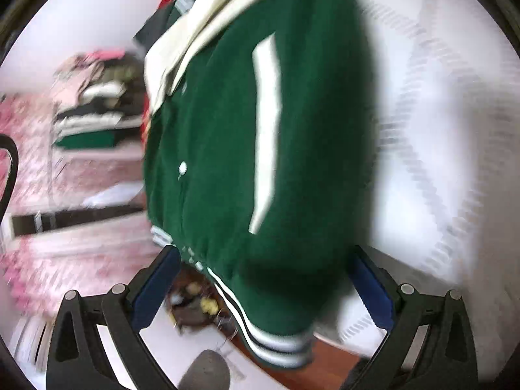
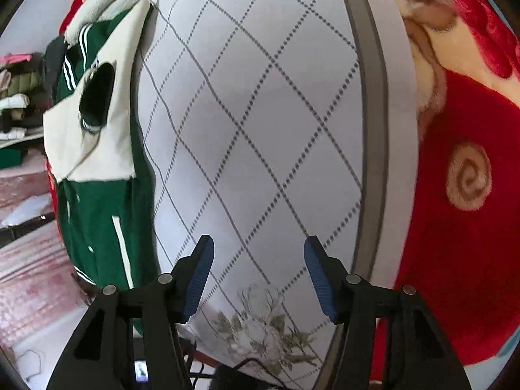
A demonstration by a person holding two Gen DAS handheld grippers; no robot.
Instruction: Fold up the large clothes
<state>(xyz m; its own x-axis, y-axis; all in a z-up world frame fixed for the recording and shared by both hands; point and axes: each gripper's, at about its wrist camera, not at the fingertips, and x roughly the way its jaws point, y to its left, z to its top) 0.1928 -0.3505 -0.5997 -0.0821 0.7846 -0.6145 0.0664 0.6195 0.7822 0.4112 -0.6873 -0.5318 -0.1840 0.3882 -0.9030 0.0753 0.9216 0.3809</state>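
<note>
A green varsity jacket (image 1: 227, 149) with cream sleeves and a white-striped hem lies on a white quilted sheet (image 1: 438, 149). My left gripper (image 1: 265, 260) is open, its blue pads on either side of the jacket's hem end, which hangs over the bed edge. The view is blurred. In the right wrist view the jacket (image 2: 100, 201) lies at the left, a cream sleeve (image 2: 87, 143) folded across it. My right gripper (image 2: 258, 253) is open and empty over the bare sheet (image 2: 253, 123), well right of the jacket.
A stack of folded clothes (image 1: 94, 110) sits on a pink bed cover (image 1: 65, 253) at the left. A red blanket with cream swirls (image 2: 468, 195) lies right of the sheet's grey border. Wooden floor (image 1: 308, 367) shows below the bed edge.
</note>
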